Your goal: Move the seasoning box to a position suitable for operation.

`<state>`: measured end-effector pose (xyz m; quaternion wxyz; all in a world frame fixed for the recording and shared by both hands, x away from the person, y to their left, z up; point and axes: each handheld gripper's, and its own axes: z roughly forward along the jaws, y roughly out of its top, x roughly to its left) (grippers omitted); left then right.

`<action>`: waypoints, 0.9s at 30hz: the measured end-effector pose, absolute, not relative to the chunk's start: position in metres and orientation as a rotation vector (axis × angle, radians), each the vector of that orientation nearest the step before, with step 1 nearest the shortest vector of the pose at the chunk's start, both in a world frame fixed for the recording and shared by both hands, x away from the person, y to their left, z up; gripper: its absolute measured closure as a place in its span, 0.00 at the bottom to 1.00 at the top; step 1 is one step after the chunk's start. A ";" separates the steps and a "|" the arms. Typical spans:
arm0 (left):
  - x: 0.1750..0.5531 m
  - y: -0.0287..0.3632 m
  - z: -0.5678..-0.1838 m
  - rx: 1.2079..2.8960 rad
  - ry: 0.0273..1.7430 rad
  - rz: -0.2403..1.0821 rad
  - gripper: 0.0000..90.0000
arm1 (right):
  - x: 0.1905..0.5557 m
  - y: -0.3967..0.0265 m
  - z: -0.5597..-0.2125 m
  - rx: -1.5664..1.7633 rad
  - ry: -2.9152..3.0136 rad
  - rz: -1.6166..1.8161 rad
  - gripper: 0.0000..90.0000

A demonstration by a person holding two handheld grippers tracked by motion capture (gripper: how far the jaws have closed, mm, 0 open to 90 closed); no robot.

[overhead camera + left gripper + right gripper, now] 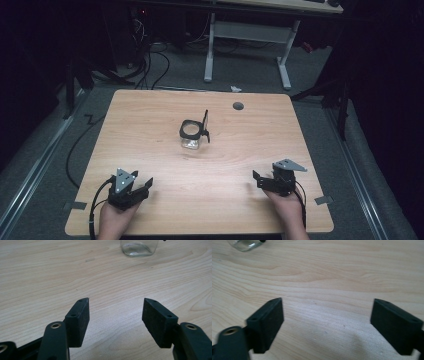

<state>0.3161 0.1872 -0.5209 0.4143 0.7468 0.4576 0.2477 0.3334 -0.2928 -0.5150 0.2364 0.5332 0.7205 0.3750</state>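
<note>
Resting near the front edge of the wooden table (150, 120), the left gripper (131, 190) sits in the person's left hand (114, 220), its jaws spread wide with bare wood between them. In the left gripper view the left gripper (115, 312) has its two black pads well apart, pinching nothing. A black cable (95, 210) trails from it over the table's near edge.

At the opposite front corner, the right gripper (265, 181) lies in the right hand (287, 207), with a grey three-cornered plate (289, 165) on top. The right gripper (327, 315), seen in its own view, also has its jaws spread wide and empty over the wood grain.

Farther out, around the middle of the table and well apart from both grippers, stands a small clear glass jar (191, 135) with a dark rim. A black hinged lid (205, 125) stands upright at its right side, leaving the mouth uncovered. From the left gripper the jar lies ahead and to the right; from the right gripper it lies ahead and to the left. Its clear base shows at the top of the left gripper view, glass jar (139, 247), and at the top left corner of the right gripper view, glass jar (245, 245).

Beyond the jar, near the far edge, a round dark grommet (238, 105) sits in the tabletop.
</note>
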 end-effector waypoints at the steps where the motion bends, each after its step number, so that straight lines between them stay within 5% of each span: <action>1: 0.317 0.187 -0.521 1.879 1.155 0.621 0.44 | 0.331 -0.292 -0.515 1.457 1.963 1.037 0.18; 13: 0.324 0.185 -0.520 1.877 1.156 0.612 0.50 | 0.325 -0.286 -0.516 1.437 1.956 1.071 0.31; 22: 0.373 0.167 -0.513 1.858 1.196 0.656 0.81 | 0.333 -0.244 -0.509 1.313 2.029 1.144 0.92; 27: 0.414 0.150 -0.508 1.840 1.216 0.676 0.97 | 0.357 -0.209 -0.508 1.251 2.073 1.117 1.00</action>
